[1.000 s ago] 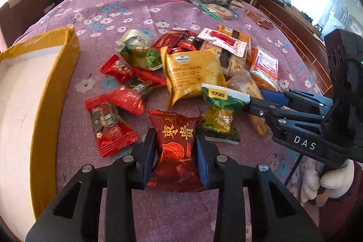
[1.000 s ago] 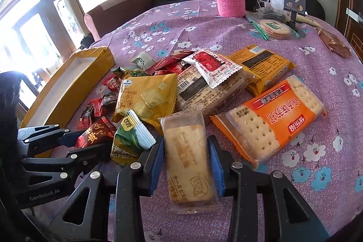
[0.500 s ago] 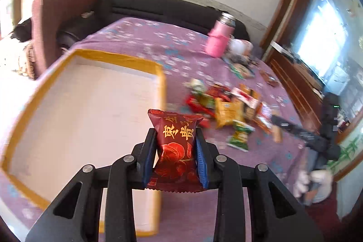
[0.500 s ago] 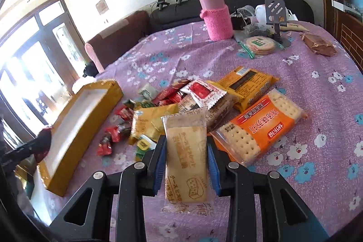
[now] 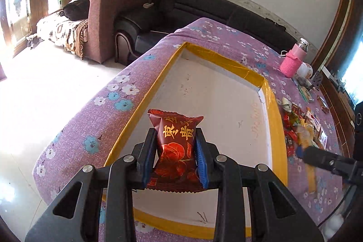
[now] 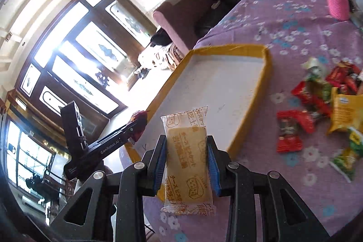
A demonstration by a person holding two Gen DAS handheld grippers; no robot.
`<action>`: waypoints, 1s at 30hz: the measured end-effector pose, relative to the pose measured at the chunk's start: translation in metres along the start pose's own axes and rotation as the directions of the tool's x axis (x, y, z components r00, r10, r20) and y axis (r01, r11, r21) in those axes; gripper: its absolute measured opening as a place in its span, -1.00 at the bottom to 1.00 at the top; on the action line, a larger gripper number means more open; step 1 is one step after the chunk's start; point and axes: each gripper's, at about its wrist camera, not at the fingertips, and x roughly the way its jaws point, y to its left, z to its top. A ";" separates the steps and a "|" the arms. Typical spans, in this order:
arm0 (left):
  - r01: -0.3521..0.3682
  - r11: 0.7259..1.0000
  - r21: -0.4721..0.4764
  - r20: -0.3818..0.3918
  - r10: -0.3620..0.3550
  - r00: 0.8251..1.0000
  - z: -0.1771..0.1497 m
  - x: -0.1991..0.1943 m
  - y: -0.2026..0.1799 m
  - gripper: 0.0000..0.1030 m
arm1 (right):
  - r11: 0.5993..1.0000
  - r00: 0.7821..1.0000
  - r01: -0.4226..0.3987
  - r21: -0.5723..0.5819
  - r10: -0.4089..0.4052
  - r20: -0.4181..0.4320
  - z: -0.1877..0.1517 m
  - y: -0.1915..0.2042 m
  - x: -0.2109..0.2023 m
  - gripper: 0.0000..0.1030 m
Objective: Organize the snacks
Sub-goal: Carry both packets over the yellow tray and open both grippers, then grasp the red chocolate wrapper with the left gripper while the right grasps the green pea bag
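Purple floral tablecloth (image 5: 95, 135) — black sofa (image 5: 204, 8) behind.

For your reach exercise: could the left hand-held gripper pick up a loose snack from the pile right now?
Probably not: the left hand-held gripper is already shut on the dark red packet.

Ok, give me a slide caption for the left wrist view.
Left gripper holds a dark red snack packet above the empty yellow-rimmed tray on the purple floral tablecloth.
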 end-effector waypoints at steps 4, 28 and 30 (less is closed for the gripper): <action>-0.001 1.000 -0.004 -0.028 0.001 1.000 -0.002 0.007 0.011 -0.41 | 1.000 0.997 0.026 -0.003 -0.026 -0.076 0.004 0.016 0.060 -0.35; 0.250 0.968 -0.014 0.076 -0.248 0.966 -0.010 -0.050 -0.045 0.05 | 0.899 0.867 0.432 0.072 -0.436 0.243 -0.030 -0.099 -0.114 0.46; 0.273 0.962 0.011 0.046 -0.273 0.961 -0.016 -0.047 -0.064 0.05 | 0.888 0.857 0.451 0.086 -0.458 0.236 -0.034 -0.120 -0.122 0.46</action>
